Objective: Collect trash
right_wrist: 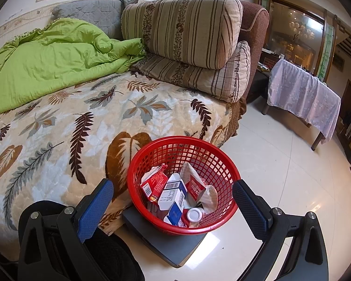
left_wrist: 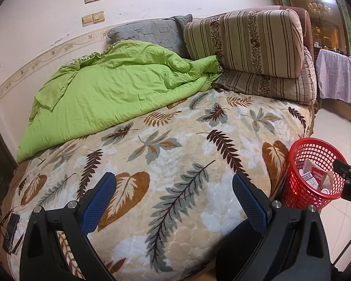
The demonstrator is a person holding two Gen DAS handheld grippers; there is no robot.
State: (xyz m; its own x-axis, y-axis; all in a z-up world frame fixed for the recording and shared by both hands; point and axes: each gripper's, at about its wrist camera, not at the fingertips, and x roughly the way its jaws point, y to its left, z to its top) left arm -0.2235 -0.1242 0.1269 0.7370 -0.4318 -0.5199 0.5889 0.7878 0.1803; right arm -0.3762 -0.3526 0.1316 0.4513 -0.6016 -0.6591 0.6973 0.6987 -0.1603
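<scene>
Both grippers, left gripper (left_wrist: 174,201) and right gripper (right_wrist: 173,208), jaws wide, empty. Red plastic mesh basket (right_wrist: 152,159) with cartons sits near-right on the floor beside the bed (left_wrist: 175,140). Scan the leaf-print blanket before stopping.

A leaf-print blanket (left_wrist: 175,164) spreads beyond both fingertips. A green quilt (left_wrist: 110,89) lies farther ahead, left of the fingers, with a grey pillow (left_wrist: 149,35) behind it. Two striped cushions (right_wrist: 182,30) are stacked ahead. Glasses (left_wrist: 9,229) lie left of the left finger.
</scene>
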